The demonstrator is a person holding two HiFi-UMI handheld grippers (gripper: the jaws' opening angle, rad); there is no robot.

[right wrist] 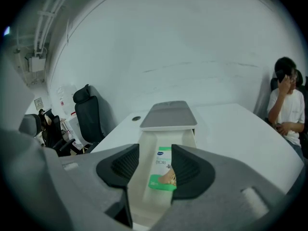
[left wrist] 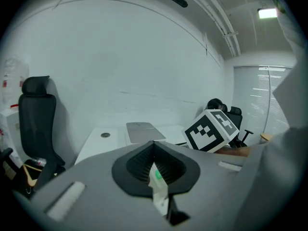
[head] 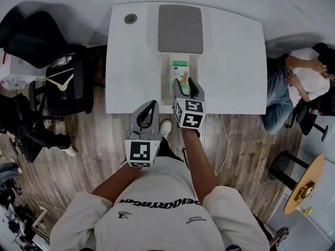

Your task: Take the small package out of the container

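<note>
A white open container stands on the white table, with its grey lid lying just behind it. Inside lies the small green and white package. My right gripper is open over the container's near end. In the right gripper view the package shows between the spread jaws of that gripper, and the pads do not press on it. My left gripper hangs off the table's front edge, shut and holding nothing; its tips meet in its own view.
A person sits at the table's right end. A black office chair with a hanger stands to the left. A round cable grommet sits at the table's back left. A thin cable hangs off the front edge. A round wooden stool stands at the lower right.
</note>
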